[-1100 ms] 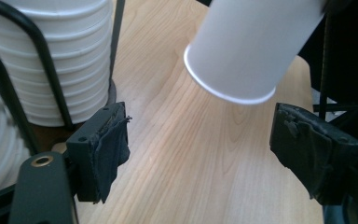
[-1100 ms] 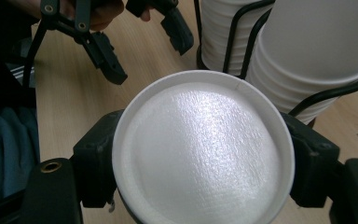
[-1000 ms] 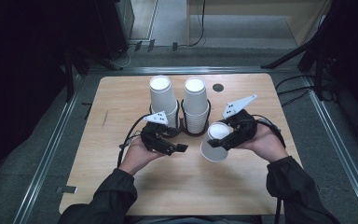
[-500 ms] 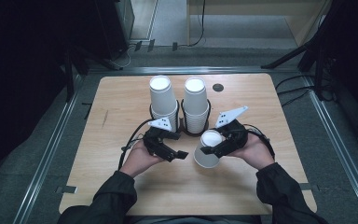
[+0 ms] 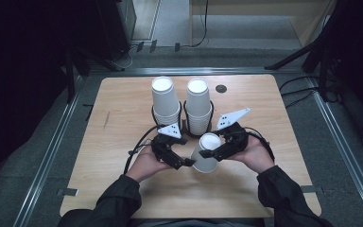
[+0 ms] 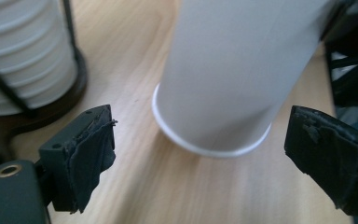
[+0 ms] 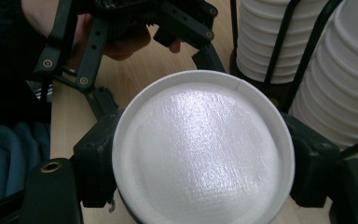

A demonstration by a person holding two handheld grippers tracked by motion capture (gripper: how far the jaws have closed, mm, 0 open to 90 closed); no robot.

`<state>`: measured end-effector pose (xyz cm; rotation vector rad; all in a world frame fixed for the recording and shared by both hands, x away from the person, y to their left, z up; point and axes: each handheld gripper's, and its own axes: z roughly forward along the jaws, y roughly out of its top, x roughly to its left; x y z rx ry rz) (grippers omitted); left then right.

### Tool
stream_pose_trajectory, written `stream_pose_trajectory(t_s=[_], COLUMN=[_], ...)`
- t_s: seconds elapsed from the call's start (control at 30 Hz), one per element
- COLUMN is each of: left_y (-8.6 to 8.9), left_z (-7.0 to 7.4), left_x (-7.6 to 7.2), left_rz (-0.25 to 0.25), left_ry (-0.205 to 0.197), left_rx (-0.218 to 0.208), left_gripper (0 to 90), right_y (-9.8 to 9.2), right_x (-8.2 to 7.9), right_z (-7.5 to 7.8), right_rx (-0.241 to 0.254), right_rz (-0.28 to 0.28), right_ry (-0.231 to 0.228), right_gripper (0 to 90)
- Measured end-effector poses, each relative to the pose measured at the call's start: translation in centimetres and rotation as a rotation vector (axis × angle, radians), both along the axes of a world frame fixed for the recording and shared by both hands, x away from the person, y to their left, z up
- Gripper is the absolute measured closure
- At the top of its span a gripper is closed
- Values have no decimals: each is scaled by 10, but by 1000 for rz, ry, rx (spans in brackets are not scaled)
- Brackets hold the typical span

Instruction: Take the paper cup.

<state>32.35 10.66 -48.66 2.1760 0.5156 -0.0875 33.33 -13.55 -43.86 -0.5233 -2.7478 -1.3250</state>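
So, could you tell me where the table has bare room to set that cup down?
Bare wood lies left of the left cup stack, right of the right stack toward the table edge. Crowded: the middle, around the cup, left gripper, right gripper.

Your table (image 5: 123,118) carries a small dark disc (image 5: 221,88) near its far edge, right of centre. Cables (image 5: 293,85) lie off its right edge.

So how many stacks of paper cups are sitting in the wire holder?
2: the left stack and the right stack, side by side, bottoms up. The single cup sits apart, in the right gripper.
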Motion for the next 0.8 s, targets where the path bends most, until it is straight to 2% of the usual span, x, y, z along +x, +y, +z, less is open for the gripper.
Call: stream_pose_trajectory(t_s=[0.2, 0.33, 0.63, 0.8], left_y=[-8, -12, -19, -21], left_z=[-6, -9, -15, -15], left_x=[-2, -3, -7, -8], left_rz=[-53, -57, -76, -77], left_ry=[12, 16, 16, 10], left_rx=[-12, -27, -22, -44], left_gripper=[0, 0, 0, 0], right_y=[2, 5, 10, 13], right_x=[-2, -4, -10, -12], right_z=[4, 6, 14, 16], right_rx=[46, 51, 75, 86], right_rz=[15, 24, 45, 55], right_ry=[5, 1, -7, -12], right_gripper=[257, 258, 259, 260])
